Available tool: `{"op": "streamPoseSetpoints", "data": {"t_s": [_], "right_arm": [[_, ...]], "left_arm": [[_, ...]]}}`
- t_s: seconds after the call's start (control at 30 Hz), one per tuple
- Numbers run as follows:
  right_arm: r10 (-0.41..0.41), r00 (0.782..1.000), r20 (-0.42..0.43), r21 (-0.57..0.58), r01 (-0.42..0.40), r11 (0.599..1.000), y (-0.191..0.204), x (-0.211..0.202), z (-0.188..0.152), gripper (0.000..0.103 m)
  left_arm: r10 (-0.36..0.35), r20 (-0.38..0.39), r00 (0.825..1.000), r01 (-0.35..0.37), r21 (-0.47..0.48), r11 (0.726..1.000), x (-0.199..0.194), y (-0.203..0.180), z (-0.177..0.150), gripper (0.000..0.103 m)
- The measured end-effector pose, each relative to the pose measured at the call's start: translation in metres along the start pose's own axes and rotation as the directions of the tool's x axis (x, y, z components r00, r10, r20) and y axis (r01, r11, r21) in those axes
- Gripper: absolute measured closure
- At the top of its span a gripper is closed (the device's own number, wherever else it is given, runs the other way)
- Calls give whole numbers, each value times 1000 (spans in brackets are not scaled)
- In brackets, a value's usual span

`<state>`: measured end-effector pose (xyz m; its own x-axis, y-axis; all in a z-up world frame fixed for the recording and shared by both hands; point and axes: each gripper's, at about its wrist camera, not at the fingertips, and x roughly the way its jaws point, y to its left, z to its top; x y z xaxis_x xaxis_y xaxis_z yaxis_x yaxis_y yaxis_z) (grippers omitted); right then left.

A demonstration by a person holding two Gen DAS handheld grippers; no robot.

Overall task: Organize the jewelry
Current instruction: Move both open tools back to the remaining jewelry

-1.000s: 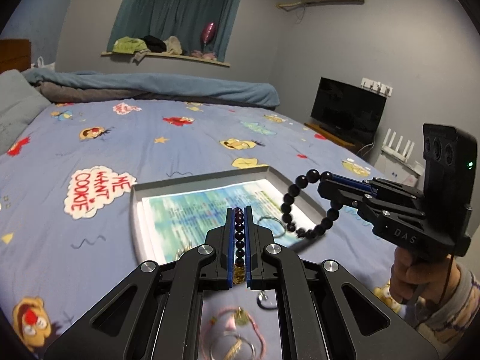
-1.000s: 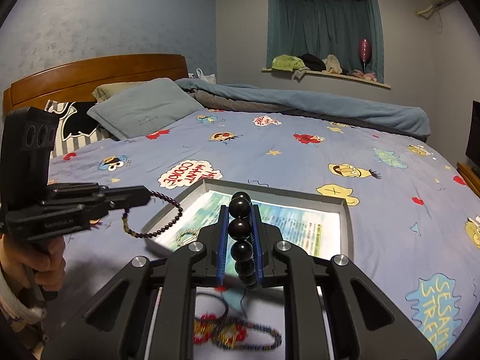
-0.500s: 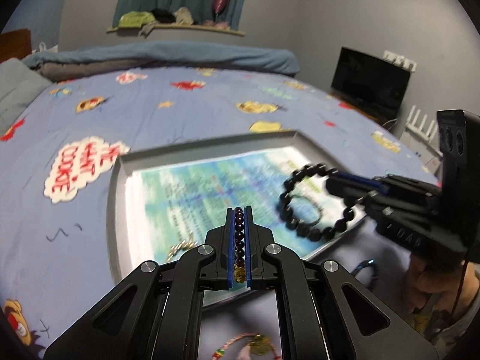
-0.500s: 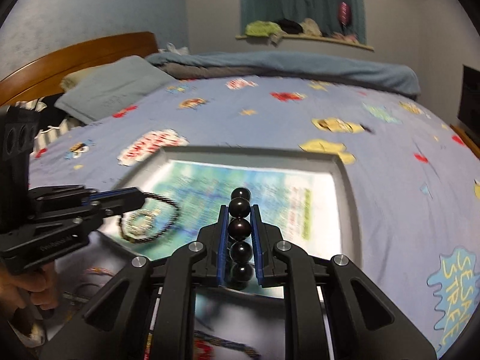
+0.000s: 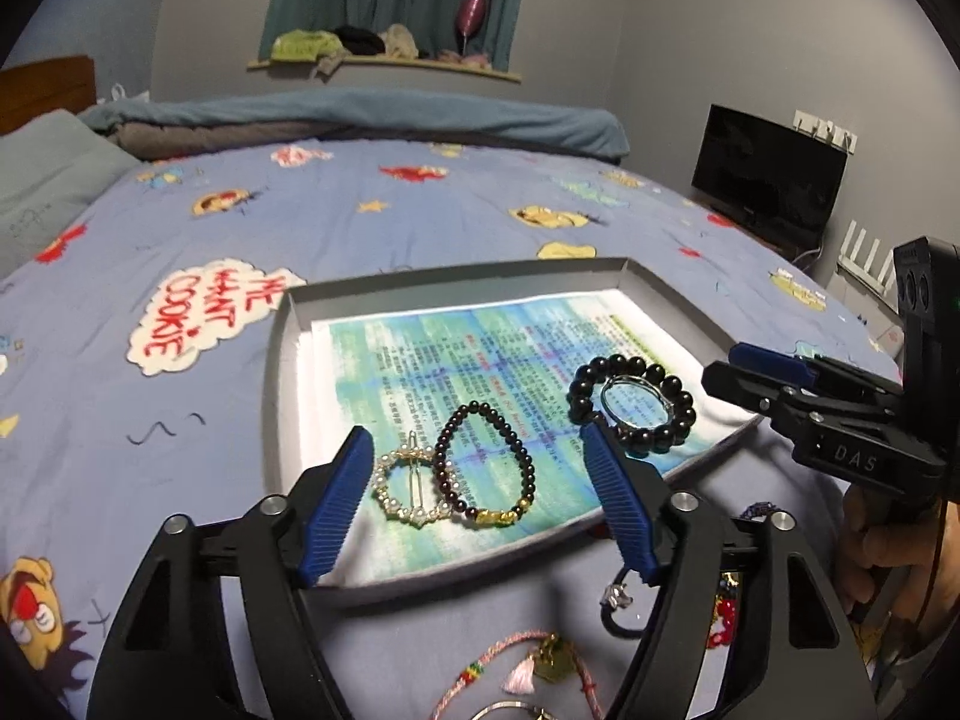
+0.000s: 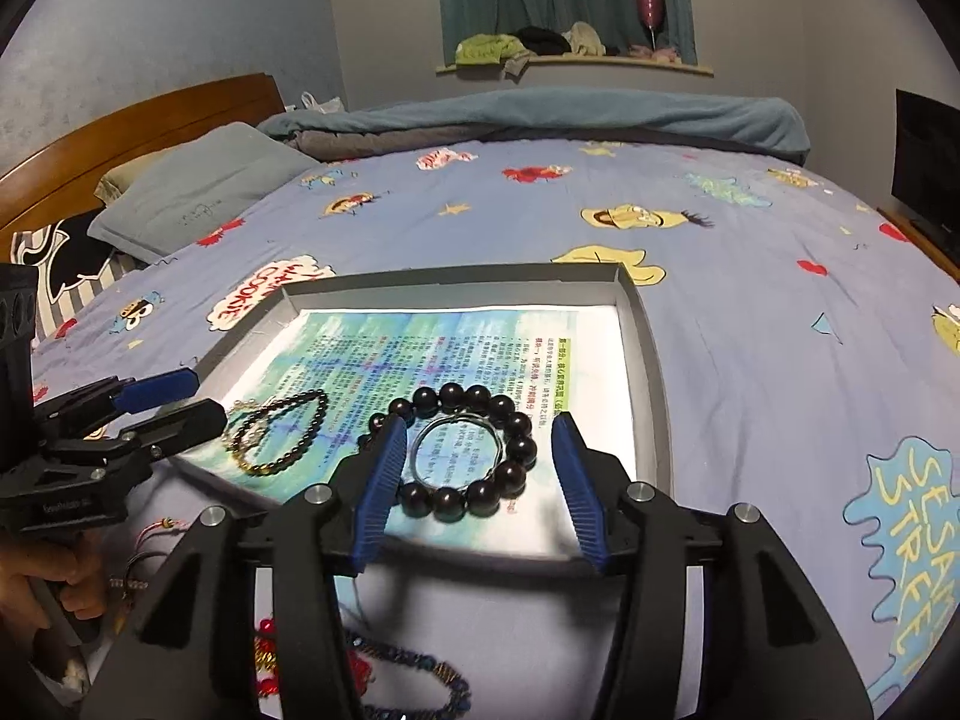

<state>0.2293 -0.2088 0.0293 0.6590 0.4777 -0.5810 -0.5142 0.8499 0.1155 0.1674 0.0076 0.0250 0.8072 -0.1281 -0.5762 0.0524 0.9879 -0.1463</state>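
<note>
Both grippers have let go since half a second ago. The left gripper (image 5: 480,486) then clamped a small-bead garnet bracelet (image 5: 483,468); now its jaws stand wide apart and that bracelet lies flat on the printed paper in the tray (image 5: 282,360), between the fingers, touching a pearl ring hair clip (image 5: 410,487) to its left. The right gripper (image 6: 474,474) was likewise shut on the large black bead bracelet (image 6: 465,450); its jaws are now spread, and the bracelet rests in the tray's near right part, encircling a thin silver bangle (image 6: 456,447).

Judgement: two placements done together; four pieces now in the tray. Work remains. Loose items lie on the bedsheet (image 5: 360,222) near the tray's near edge: a pink cord bracelet with tassel (image 5: 528,666), a dark cord (image 5: 618,606), a red-bead piece (image 6: 267,654) and a blue-bead bracelet (image 6: 414,684).

Hard to read:
- The loose pieces are largely cut off by the gripper bodies and the frame's lower edge; count uncertain.
- A small item under the left gripper in the right view, near the person's hand, is too blurred to identify.
- In the right view the hair clip is mostly hidden behind the left gripper's finger.
- Whether the black beads touch the bangle cannot be told.
</note>
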Motion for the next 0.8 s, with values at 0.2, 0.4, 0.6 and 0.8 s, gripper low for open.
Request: {"op": "streamPoseSetpoints", "data": {"t_s": [0.2,0.4,0.6,0.8], "right_arm": [[17,998,65,0,-17,1000,7,-31,-23,40],[39,995,90,-1,-39,999,13,-56,-45,35],[31,996,88,-8,-31,999,17,-65,-62,34],[17,996,85,-37,-14,999,23,-67,-70,32]], "left_arm": [[11,66,998,-10,-19,1000,-29,0,-17,18],[18,90,996,-15,-35,999,-55,1,-43,16],[35,98,995,-28,-71,997,-76,9,-68,15],[47,87,995,-37,-107,994,-85,20,-87,15]]}}
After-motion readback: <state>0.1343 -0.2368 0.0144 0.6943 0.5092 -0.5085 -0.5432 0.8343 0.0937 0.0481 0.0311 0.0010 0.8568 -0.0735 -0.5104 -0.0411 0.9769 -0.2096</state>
